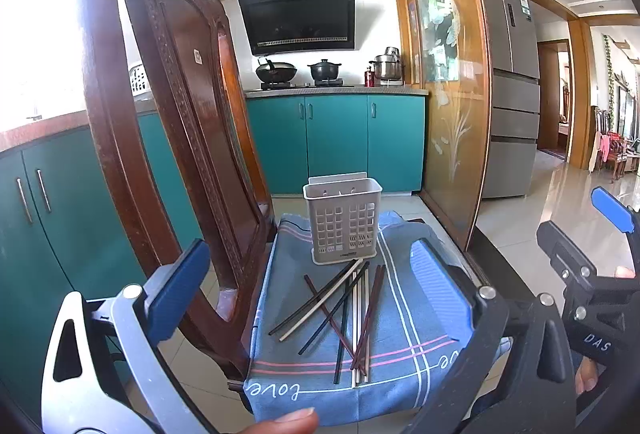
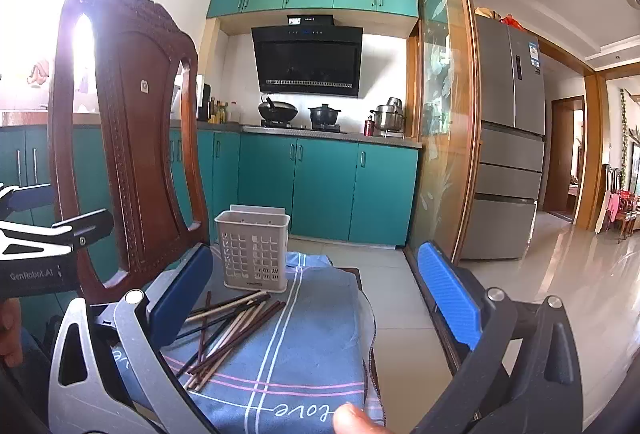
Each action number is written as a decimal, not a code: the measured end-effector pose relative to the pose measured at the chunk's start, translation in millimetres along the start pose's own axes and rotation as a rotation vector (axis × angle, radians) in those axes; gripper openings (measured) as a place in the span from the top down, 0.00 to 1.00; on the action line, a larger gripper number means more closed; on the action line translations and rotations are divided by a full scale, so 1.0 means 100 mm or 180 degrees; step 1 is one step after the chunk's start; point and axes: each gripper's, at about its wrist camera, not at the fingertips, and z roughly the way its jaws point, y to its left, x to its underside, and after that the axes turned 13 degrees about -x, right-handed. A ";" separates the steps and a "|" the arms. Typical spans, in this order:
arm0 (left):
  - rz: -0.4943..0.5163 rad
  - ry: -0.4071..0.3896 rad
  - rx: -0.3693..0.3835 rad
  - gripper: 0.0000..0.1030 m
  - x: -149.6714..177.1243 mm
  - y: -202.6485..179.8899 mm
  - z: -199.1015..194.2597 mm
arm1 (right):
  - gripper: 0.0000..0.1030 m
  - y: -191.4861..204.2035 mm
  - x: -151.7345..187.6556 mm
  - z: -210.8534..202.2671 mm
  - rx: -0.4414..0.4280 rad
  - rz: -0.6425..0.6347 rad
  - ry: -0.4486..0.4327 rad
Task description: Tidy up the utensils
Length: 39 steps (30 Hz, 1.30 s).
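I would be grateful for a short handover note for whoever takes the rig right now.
Left gripper: open, empty, hovering over the chopsticks.
Right gripper: open, empty, also above the cloth.
Chopsticks: all loose in a crossed pile on the blue cloth on the chair seat.
Holder: upright behind the pile; looks empty.
Done: nothing. Left: move every chopstick into the holder.

My left wrist camera looks forward and slightly down from just above the near edge of the blue cloth [image 1: 400, 386], with the loose chopsticks [image 1: 344, 314] at 12 o'clock, the white holder [image 1: 343, 220] just behind them and the wooden chair back [image 1: 176, 138] close at 10 o'clock. My right wrist camera sits further right and as near, so the same chopsticks [image 2: 232, 330] and holder [image 2: 253, 250] fall toward 11 o'clock. Both views share the cloth, the chair back and the teal kitchen cabinets [image 1: 336, 142] far ahead.
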 end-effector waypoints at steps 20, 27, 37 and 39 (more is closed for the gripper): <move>-0.0053 -0.0071 0.0017 0.03 -0.04 0.07 -0.16 | 0.03 0.03 -0.04 -0.14 -0.0097 -0.0022 -0.0173; -0.0051 -0.0072 0.0017 0.03 -0.04 0.07 -0.16 | 0.03 0.04 -0.06 -0.13 -0.0099 -0.0039 -0.0174; -0.0046 -0.0071 0.0022 0.03 -0.04 0.07 -0.18 | 0.03 0.04 -0.06 -0.13 -0.0104 -0.0036 -0.0171; -0.0044 -0.0071 0.0020 0.03 -0.04 0.07 -0.18 | 0.03 0.05 -0.05 -0.13 -0.0107 -0.0034 -0.0171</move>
